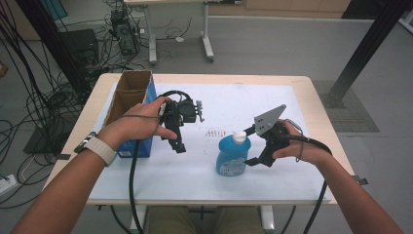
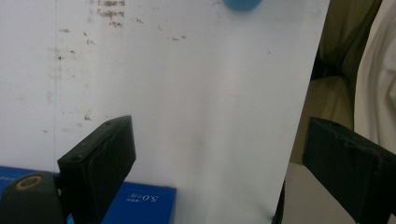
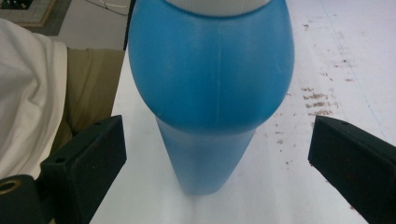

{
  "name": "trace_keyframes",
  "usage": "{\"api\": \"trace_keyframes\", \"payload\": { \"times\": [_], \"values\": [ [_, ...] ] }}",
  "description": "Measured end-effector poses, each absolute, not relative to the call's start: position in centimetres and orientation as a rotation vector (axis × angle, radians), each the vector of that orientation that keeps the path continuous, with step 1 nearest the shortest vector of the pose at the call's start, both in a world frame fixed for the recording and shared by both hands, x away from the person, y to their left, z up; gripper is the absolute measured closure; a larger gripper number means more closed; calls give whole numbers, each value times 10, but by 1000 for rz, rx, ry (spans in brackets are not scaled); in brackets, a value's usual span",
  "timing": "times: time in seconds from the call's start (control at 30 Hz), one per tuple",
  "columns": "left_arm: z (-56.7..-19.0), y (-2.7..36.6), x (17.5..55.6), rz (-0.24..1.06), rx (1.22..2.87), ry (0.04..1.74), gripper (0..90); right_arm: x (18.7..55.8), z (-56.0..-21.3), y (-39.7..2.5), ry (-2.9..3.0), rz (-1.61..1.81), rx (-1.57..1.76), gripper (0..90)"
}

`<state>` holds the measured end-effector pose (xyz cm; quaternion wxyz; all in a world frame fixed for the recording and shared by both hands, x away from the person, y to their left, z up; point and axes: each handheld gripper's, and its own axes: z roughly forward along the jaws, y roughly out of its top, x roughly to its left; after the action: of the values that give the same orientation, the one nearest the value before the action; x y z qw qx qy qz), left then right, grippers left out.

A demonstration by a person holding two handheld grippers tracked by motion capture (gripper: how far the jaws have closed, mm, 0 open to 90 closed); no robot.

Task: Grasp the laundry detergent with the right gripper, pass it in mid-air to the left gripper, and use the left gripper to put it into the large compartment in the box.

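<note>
White mat (image 1: pixel 292 175) holds blue bottle (image 1: pixel 233 155) between right gripper's (image 1: pixel 252 146) spread jaws, apparently untouched; left gripper (image 1: pixel 176 139) spread, empty.

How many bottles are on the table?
1. The blue bottle with a white cap stands on the white mat near the table's front, between the open jaws of the right gripper. The cardboard box may hide more.

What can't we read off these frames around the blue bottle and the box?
- Blue bottle: the cap is cut off by the top edge in the right gripper view; the label in the high view is too small to read.
- Cardboard box: its inside is hidden by its own walls in the high view.
- Box print: blurred in the left gripper view.
- Right tool: open beside the bottle; contact unclear.
</note>
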<state>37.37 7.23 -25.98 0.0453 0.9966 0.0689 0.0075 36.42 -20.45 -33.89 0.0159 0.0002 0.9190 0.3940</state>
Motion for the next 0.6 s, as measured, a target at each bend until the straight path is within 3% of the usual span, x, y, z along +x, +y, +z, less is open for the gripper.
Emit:
{"api": "trace_keyframes", "payload": {
  "times": [0.6],
  "values": [
    [-259, 73, 373, 26, 3041, 219, 102, 362, -346, -203, 2827, 1265, 20, 35]
  ]
}}
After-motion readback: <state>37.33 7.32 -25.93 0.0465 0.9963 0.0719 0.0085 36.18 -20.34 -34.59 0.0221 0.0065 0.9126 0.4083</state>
